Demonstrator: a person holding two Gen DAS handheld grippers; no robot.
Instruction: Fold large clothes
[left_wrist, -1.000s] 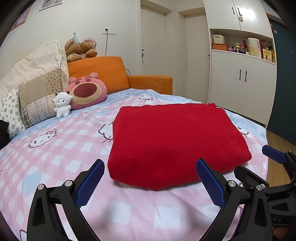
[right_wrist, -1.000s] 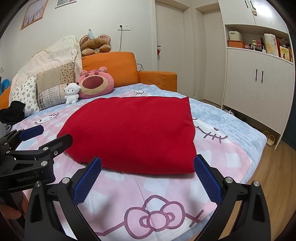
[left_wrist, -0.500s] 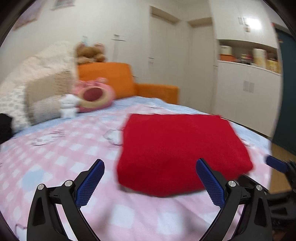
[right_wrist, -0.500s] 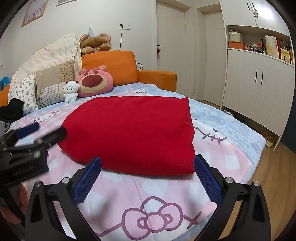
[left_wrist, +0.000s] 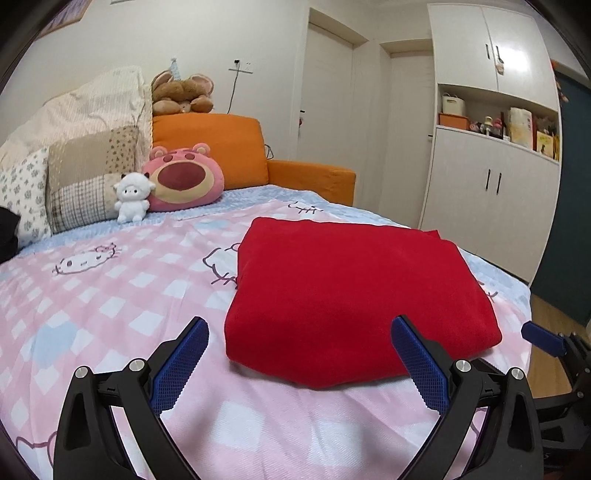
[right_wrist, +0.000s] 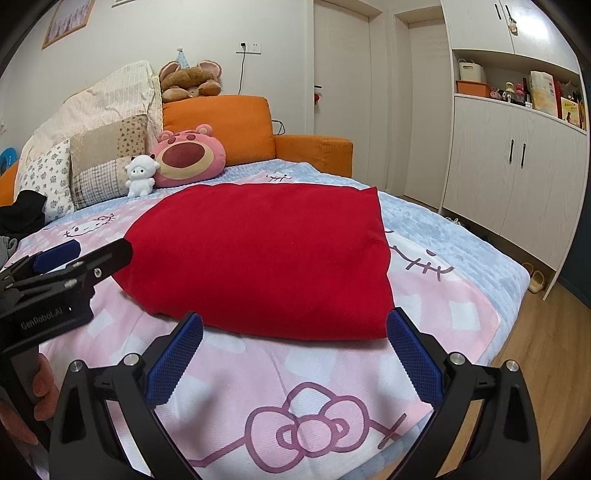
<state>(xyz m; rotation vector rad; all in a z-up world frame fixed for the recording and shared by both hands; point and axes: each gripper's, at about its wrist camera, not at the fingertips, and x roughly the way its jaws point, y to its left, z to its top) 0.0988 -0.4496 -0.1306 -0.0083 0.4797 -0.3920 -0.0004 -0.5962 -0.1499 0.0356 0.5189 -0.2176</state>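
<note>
on the left, the left gripper (left_wrist: 299, 363) hovers above the pink checked bedspread (left_wrist: 110, 295), jaws spread wide and empty. the folded red garment (left_wrist: 354, 291) lies flat just ahead (a neat, thick rectangle near the bed's foot). on the right, the right gripper (right_wrist: 295, 354) is equally wide open, holding nothing.

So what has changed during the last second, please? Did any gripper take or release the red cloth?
The left gripper swung slightly to its left, so the folded red fleece garment sits further right in its view. The right gripper barely moved. Nothing was grasped or released: both stay open and empty, and the garment lies unchanged on the pink checked bedsheet.
</note>
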